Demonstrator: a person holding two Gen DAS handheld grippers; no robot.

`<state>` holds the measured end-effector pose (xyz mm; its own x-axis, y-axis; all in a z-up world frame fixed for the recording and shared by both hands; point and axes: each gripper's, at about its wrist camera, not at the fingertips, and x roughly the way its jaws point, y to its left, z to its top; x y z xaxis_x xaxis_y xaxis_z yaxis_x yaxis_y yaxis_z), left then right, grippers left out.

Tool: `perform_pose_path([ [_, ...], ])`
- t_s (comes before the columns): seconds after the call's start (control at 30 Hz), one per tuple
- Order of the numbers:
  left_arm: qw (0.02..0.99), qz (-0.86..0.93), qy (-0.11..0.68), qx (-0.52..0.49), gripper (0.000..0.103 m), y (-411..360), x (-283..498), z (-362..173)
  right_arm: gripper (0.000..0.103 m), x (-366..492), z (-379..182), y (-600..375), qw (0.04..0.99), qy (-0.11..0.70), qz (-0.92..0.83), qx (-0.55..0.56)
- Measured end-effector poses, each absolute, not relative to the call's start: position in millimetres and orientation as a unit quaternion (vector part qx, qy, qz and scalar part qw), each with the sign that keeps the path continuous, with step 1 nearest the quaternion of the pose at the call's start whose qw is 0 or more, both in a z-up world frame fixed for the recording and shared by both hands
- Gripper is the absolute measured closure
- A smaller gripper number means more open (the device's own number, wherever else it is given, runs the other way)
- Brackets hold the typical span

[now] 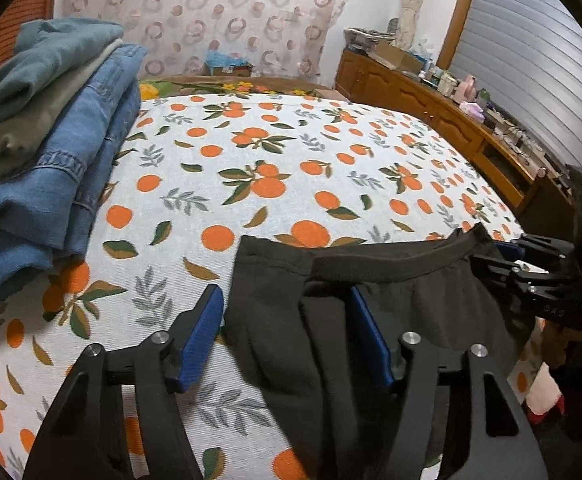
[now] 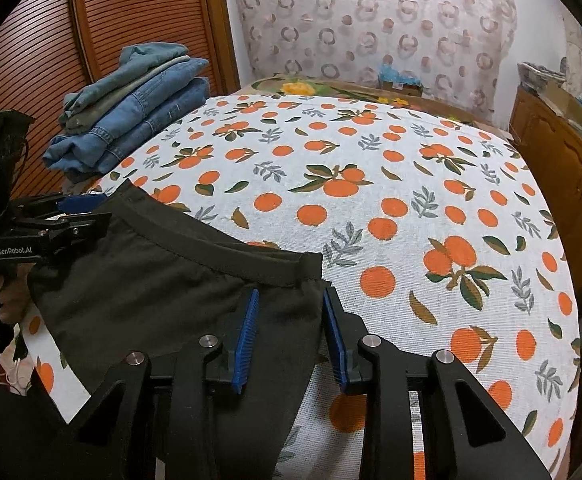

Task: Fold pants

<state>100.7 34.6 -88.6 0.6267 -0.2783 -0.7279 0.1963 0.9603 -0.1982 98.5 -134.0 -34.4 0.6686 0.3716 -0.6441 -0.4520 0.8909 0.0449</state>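
Risk: left tool (image 1: pixel 287 336) stands spread, pants (image 1: pixel 371 320) edge between its pads but not pinched; lifting now could drop that corner and skew the fold. Right tool (image 2: pixel 291 340) also straddles the other waistband corner with a gap showing, so no grip there either. Pants are dark, soft, waistband toward the far side, lying at the near edge of the bed (image 1: pixel 291 152), legs hanging off toward the camera

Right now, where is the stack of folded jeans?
The stack of folded jeans lies on the bed's far left corner in both views, beside the wooden slatted door, apart from the black pants.
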Motion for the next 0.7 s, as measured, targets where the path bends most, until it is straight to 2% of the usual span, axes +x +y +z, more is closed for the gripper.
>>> perform_pose_path([
  [0.13,0.895,-0.153,0.413,-0.072,0.045,36.1,102.2,-86.9,0.071,98.9,-34.3,-133.6,0.912,0.338,0.226,-0.058],
  [0.47,0.883,-0.189,0.417,-0.105,0.045,38.4,100.4,-86.9,0.071,98.6,-33.9,-133.0,0.912,0.338,0.226,-0.059],
  [0.5,0.884,-0.186,0.417,-0.099,0.047,36.7,100.1,-87.4,0.071,98.5,-33.9,-133.0,0.912,0.338,0.226,-0.059],
  [0.7,0.890,-0.170,0.417,-0.075,0.080,34.3,100.3,-89.0,0.071,98.6,-34.1,-132.9,0.912,0.338,0.226,-0.059],
])
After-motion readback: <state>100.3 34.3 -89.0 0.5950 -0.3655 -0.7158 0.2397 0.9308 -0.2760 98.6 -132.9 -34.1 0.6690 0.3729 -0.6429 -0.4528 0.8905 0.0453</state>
